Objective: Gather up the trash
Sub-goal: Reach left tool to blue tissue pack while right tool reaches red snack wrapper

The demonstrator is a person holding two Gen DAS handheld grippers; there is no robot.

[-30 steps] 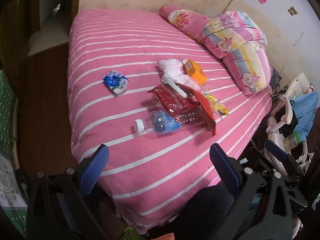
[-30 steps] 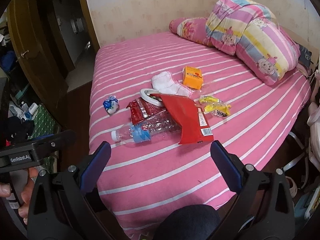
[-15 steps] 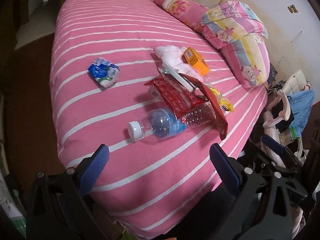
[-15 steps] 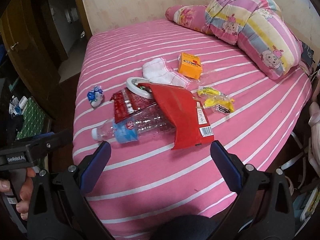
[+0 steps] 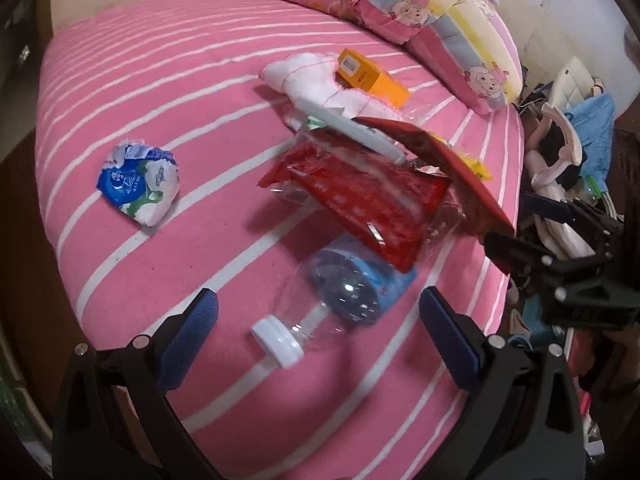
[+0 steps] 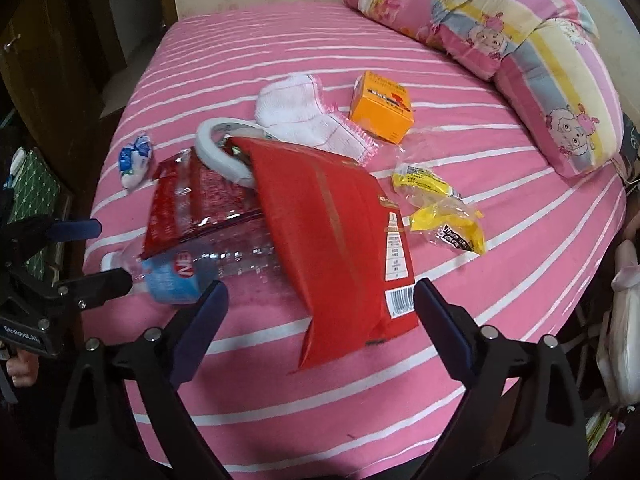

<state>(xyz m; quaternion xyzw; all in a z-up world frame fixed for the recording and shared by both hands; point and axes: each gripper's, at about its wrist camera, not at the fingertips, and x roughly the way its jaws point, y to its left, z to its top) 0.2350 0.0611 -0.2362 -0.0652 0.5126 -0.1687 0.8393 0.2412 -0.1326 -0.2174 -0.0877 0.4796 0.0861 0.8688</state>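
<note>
Trash lies on a pink striped bed (image 5: 200, 80). A clear plastic bottle (image 5: 340, 292) with a white cap and blue label lies nearest my open, empty left gripper (image 5: 316, 316); it also shows in the right wrist view (image 6: 208, 264). A red snack bag (image 6: 336, 232) lies over the bottle, just ahead of my open, empty right gripper (image 6: 320, 308). A red transparent wrapper (image 5: 360, 200), a crumpled blue-white wrapper (image 5: 138, 182), a yellow wrapper (image 6: 440, 208), an orange box (image 6: 382, 106), a tape roll (image 6: 220, 148) and a white sock (image 6: 300, 112) lie around.
Striped cartoon pillows (image 6: 540, 72) sit at the bed's head. A wooden door and dark floor (image 6: 40, 60) are left of the bed. Clothes and clutter (image 5: 572, 152) crowd the right side of the bed.
Both grippers have moved closer to the trash pile over the bed. The left one now hangs over the bottle's cap end, the right one over the red bag. Both stay open.
</note>
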